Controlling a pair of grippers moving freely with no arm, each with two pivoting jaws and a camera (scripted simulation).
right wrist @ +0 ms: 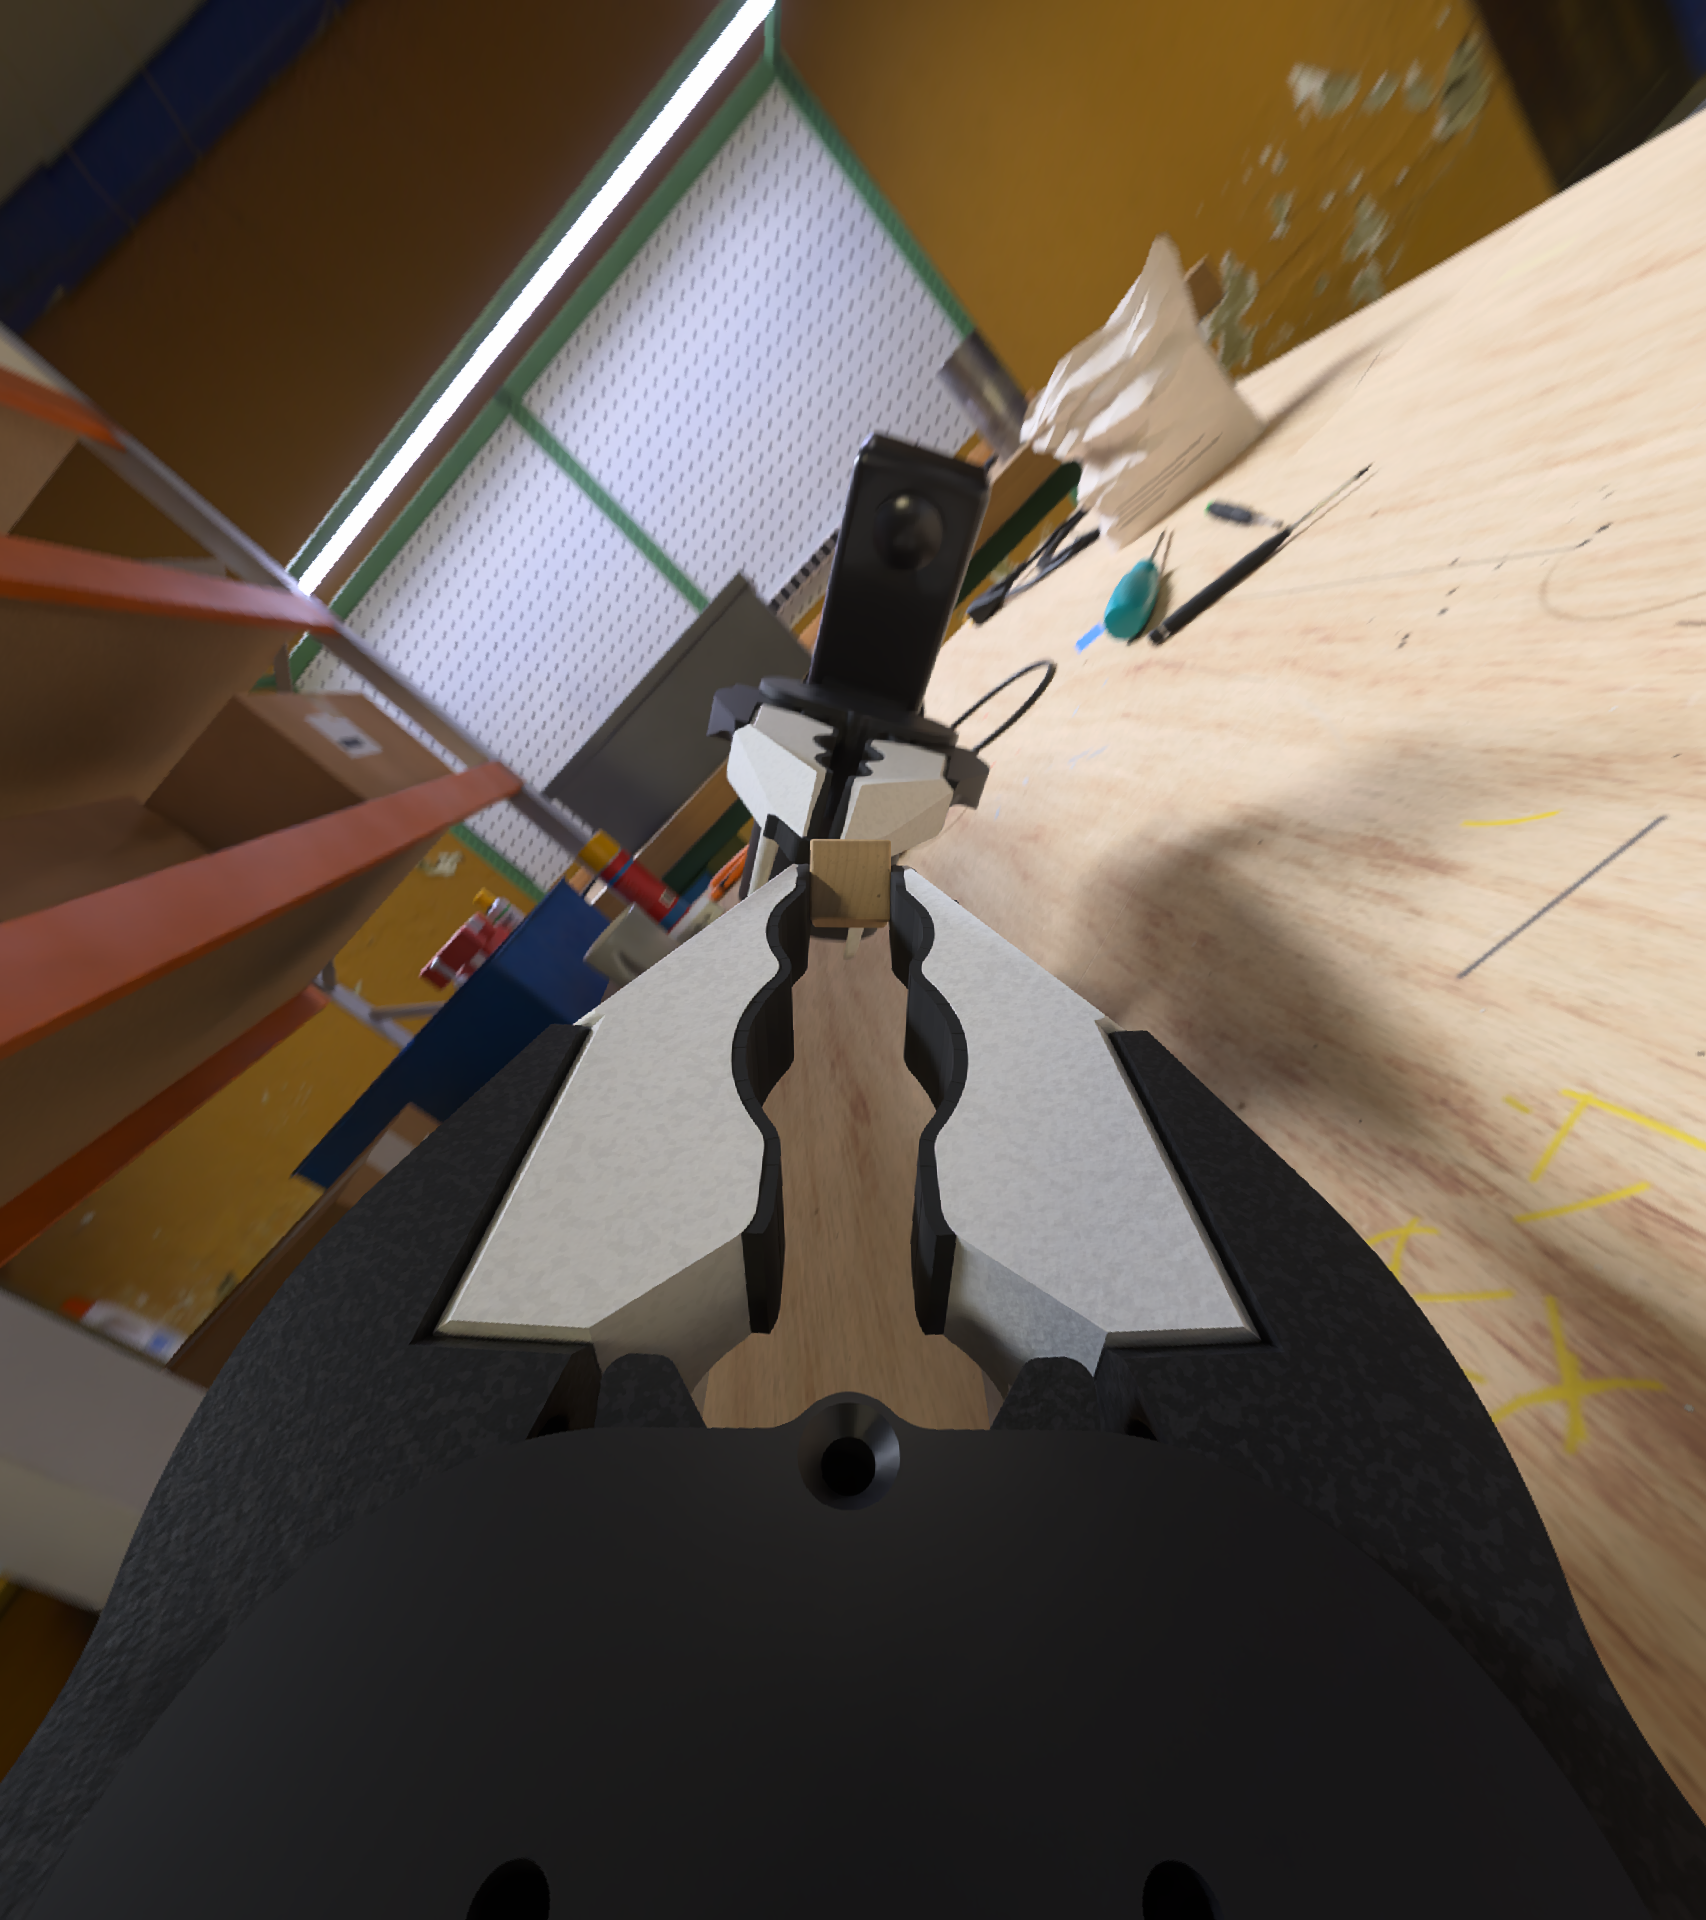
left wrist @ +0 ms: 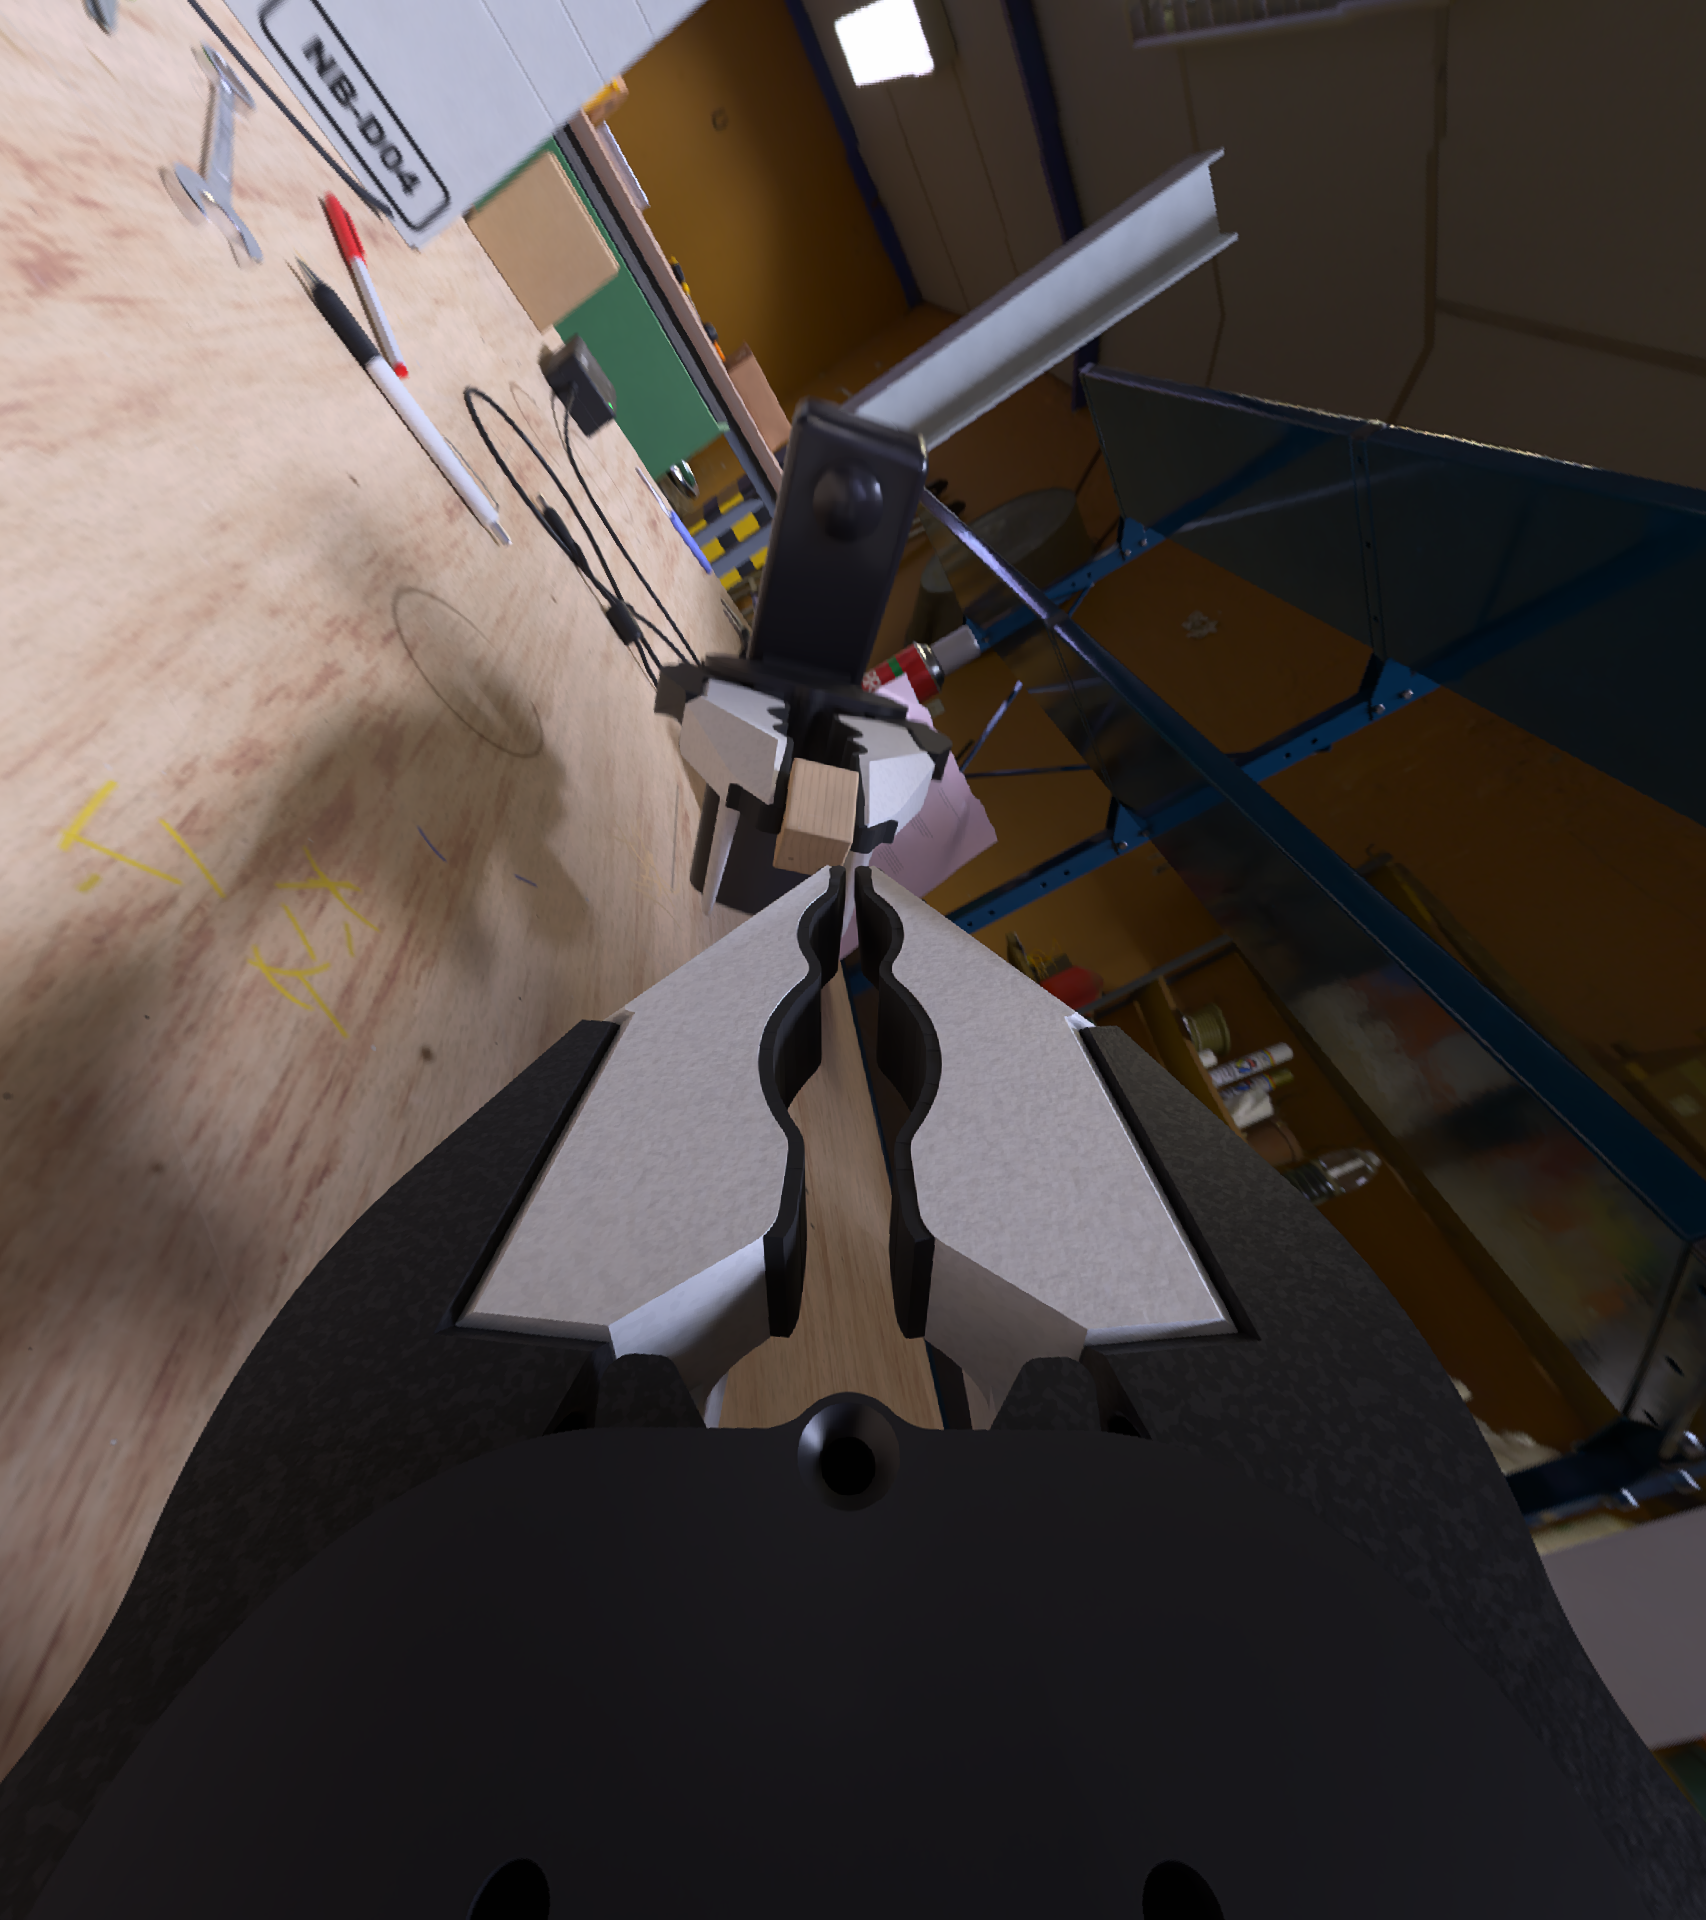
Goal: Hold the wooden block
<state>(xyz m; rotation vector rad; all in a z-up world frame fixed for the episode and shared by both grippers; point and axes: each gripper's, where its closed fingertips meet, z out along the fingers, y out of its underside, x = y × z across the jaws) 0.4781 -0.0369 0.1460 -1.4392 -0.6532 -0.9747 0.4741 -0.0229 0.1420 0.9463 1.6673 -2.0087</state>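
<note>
The wooden block (right wrist: 849, 883) is a small pale cube, held in the air above the plywood table (right wrist: 1451, 831). My right gripper (right wrist: 849, 891) is shut on it, one fingertip on each side. In the left wrist view the block (left wrist: 813, 826) shows between the right gripper's (left wrist: 807, 847) fingers, just beyond my left gripper (left wrist: 850, 883). The left gripper's jaws are closed with nothing visible between them. It faces the right gripper, tips close to the block; I cannot tell whether they touch. In the right wrist view the left gripper (right wrist: 844, 831) sits right behind the block.
On the table lie a red marker (left wrist: 355, 270), a black-capped pen (left wrist: 413, 405), a wrench (left wrist: 217, 156), a black cable (left wrist: 558, 520) and a white box (left wrist: 433, 94). A crumpled paper bag (right wrist: 1140, 416), a teal tool (right wrist: 1135, 603) and a black pen (right wrist: 1223, 587) lie elsewhere. Shelving (right wrist: 205, 883) stands beyond the table's edge.
</note>
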